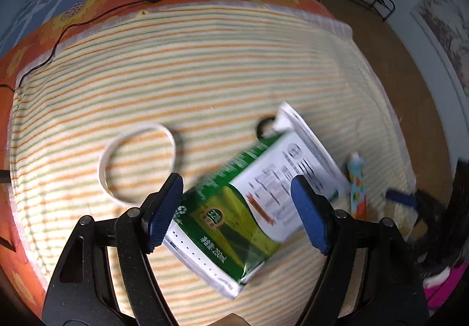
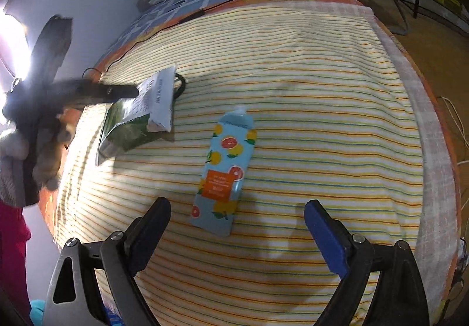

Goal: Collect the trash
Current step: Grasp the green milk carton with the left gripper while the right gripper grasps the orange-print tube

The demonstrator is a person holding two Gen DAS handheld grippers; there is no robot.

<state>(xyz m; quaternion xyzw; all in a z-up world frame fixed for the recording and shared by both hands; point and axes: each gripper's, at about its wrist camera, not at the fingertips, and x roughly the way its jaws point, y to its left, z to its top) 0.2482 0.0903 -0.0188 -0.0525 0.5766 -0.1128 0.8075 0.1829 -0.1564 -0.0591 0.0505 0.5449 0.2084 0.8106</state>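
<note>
Striped cloth covers a bed or low table, with a black cable along its far edge and a white ring lying flat on it. On the cloth lie two pieces of trash: a green and white carton and, just beside it, a pale blue pouch printed with citrus. The left gripper hangs over the carton with jaws wide, a pad on each side, not yet pressing as far as the blur allows. The right gripper hovers near the pouch's bottom end, jaws wide and empty. The carton looks flattened and empty, so probably light, creased and yielding; a grip across its short width, mid-body, should hold. Its long axis runs diagonally, opened top away from the left gripper. The pouch is likely soft, slick film; pinching it mid-body seems safest. Its long axis points away from the right gripper, spout at the far end.
</note>
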